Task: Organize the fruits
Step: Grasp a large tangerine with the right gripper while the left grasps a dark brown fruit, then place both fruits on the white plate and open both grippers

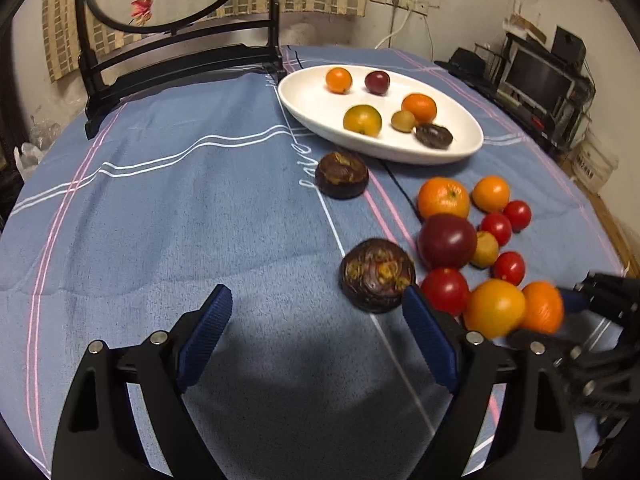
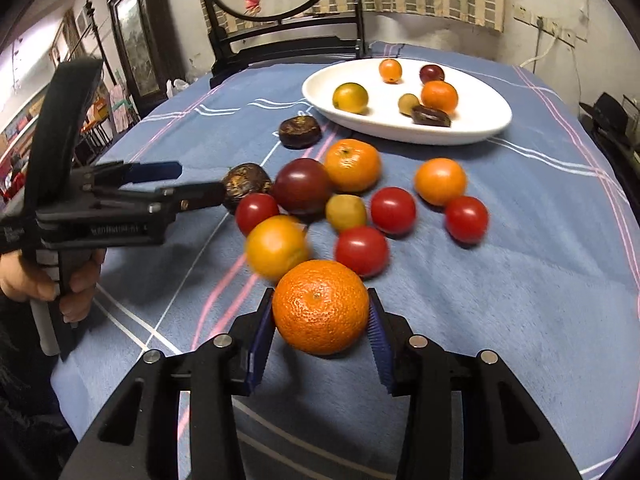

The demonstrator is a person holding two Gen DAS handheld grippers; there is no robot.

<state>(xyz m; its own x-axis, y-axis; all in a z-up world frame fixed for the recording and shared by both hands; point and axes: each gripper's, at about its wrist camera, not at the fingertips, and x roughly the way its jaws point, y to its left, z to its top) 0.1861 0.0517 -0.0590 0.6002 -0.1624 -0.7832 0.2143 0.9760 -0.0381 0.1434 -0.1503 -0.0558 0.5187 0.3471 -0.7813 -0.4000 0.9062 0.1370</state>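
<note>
My right gripper [image 2: 322, 312] is shut on a big orange [image 2: 320, 307] and holds it near the table's front. It also shows in the left wrist view [image 1: 542, 307]. My left gripper [image 1: 318, 302] is open and empty, just left of a dark round fruit [image 1: 376, 275], which also shows in the right wrist view [image 2: 245, 186]. A loose heap of red tomatoes [image 2: 393, 210], oranges [image 2: 352, 165] and a dark plum [image 2: 302, 186] lies on the blue cloth. A white oval plate [image 2: 472, 130] further back holds several fruits, and also shows in the left wrist view [image 1: 304, 100].
A second dark fruit [image 2: 299, 132] lies between the heap and the plate. A black chair [image 2: 280, 46] stands at the table's far edge. The table drops off at the right, with shelves [image 1: 536, 80] beyond.
</note>
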